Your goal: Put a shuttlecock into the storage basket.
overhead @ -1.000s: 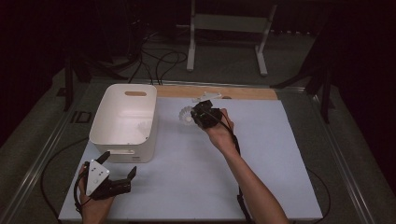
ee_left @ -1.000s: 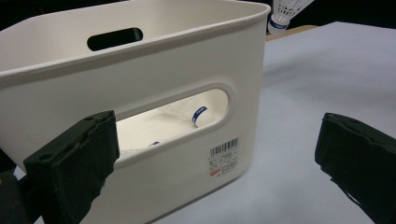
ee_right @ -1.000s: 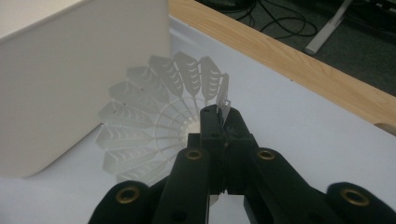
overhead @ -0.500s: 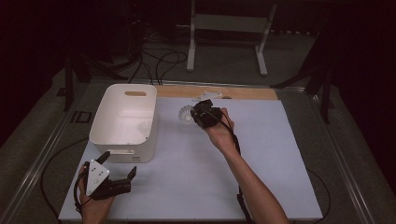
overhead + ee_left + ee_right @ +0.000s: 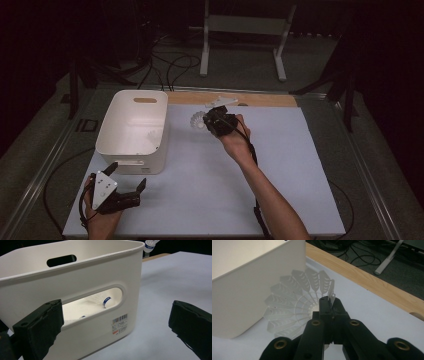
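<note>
no shift across the last second: both hands sit where they were. right gripper near the table's far edge, jaws closed on the skirt rim of a shuttlecock, just beside the white bin. another shuttlecock lies inside the bin. left gripper by the near left corner, jaws wide open, empty. judgement: grip settled; lift over the bin comes next.

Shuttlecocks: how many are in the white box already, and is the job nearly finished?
Done: at least one shuttlecock lies inside the white bin, seen through its handle slot. In hand: the right gripper pinches another shuttlecock by its skirt rim, just beside the bin. Left: lifting it over the wall and letting go. The left gripper waits open.
</note>
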Available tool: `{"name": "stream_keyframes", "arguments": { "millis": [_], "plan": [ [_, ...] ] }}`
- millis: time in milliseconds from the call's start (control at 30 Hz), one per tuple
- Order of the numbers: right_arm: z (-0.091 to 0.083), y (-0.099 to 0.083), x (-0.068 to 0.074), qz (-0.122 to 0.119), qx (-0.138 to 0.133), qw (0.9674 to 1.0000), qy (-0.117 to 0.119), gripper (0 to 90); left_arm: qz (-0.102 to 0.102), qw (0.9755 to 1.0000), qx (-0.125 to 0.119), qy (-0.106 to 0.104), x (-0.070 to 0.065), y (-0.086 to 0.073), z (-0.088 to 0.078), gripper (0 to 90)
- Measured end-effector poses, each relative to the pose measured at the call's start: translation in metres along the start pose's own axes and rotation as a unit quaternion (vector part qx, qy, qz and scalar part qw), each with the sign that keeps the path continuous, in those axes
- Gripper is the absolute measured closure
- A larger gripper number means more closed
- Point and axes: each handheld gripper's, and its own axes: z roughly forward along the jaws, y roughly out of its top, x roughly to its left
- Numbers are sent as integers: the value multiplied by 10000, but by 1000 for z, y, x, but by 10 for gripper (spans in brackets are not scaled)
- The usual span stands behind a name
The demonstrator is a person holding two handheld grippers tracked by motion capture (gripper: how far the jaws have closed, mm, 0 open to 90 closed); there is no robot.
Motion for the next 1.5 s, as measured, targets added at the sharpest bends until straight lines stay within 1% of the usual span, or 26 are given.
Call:
{"name": "stream_keyframes", "arguments": {
  "millis": [233,633,1500],
  "plan": [
    [-1,2,2,4,-25,10000,8,893,7,10000,10,-3,0,0,0,2],
    [-4,7,5,-66,-65,10000,16,893,8,10000,10,-8,0,0,1,2],
    [-7,14,10,-87,-176,9998,50,893,9,10000,7,0,0,0,0,2]
  ]
}}
